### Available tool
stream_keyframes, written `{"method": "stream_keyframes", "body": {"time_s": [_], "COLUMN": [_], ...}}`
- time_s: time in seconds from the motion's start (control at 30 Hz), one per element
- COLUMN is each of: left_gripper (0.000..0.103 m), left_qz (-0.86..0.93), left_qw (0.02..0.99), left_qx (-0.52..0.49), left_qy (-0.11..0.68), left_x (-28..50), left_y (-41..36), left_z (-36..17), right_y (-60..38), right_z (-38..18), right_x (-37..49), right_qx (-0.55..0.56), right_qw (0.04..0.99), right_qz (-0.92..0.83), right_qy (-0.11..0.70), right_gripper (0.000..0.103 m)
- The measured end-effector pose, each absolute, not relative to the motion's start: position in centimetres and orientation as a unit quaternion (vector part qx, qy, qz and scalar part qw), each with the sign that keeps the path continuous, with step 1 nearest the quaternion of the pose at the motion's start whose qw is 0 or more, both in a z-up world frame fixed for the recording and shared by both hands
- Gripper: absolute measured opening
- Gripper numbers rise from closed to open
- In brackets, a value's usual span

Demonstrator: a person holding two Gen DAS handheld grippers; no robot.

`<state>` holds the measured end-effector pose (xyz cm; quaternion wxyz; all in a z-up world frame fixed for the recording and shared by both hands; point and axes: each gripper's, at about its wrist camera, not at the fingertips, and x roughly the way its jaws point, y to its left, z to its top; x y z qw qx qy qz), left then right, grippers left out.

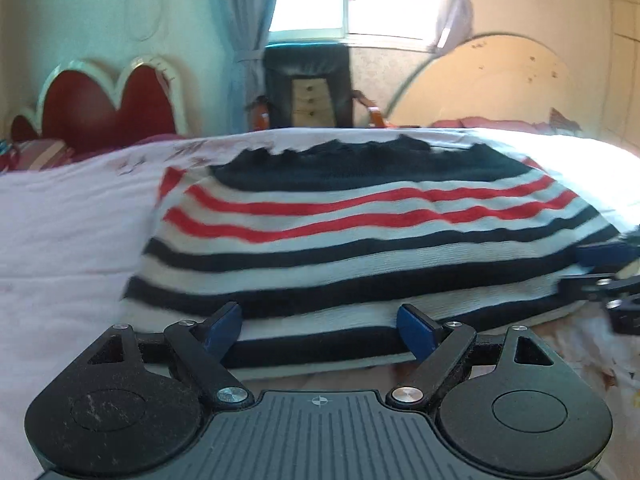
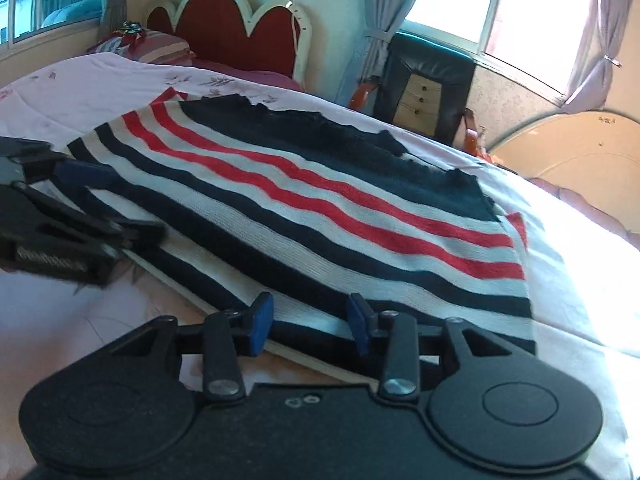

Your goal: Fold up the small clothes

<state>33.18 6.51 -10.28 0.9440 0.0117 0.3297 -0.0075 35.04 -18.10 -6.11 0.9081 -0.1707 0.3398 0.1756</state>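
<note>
The left gripper [image 1: 320, 332] stands with jaws apart at the near hem of the striped sweater [image 1: 360, 240], which lies flat across the bed [image 1: 60, 220]. The right gripper [image 2: 310, 322] is likewise spread at that hem, nearer the bed's right edge. This looks like the grasping step; next, both should probably close on the hem and carry it toward the collar.

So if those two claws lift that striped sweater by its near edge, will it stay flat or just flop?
Probably flop: the striped sweater is soft knit, and its stripes already ripple where it lies on the bed. Likely light and not slippery, since the ribbed texture should catch. Both the left gripper and right gripper are open at its hem.
</note>
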Motion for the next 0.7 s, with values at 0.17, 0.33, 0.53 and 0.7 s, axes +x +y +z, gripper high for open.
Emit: {"method": "stream_keyframes", "body": {"time_s": [0.17,0.33,0.53,0.7], "left_gripper": [0.084,0.084,0.084,0.071], "left_qz": [-0.005,0.021,0.031,0.044], "left_qw": [0.941,0.939,0.911,0.857], "left_qx": [-0.045,-0.081,-0.274,-0.441], "left_qy": [0.337,0.333,0.308,0.264], "left_x": [32.5,32.2,28.3,27.8], "left_y": [11.1,10.7,14.8,17.4], "left_z": [-11.2,-10.3,-11.1,-14.7], "right_y": [-26.7,-26.4,-27.2,-26.3], "right_z": [-6.4,-6.1,-3.4,-3.1], "right_x": [34.6,34.9,33.6,35.3], "right_qx": [-0.093,-0.091,-0.012,0.05], "right_qw": [0.916,0.915,0.926,0.918], "right_qz": [0.11,0.103,0.156,0.186], "right_qy": [0.373,0.38,0.344,0.347], "right_gripper": [0.043,0.04,0.002,0.002]}}
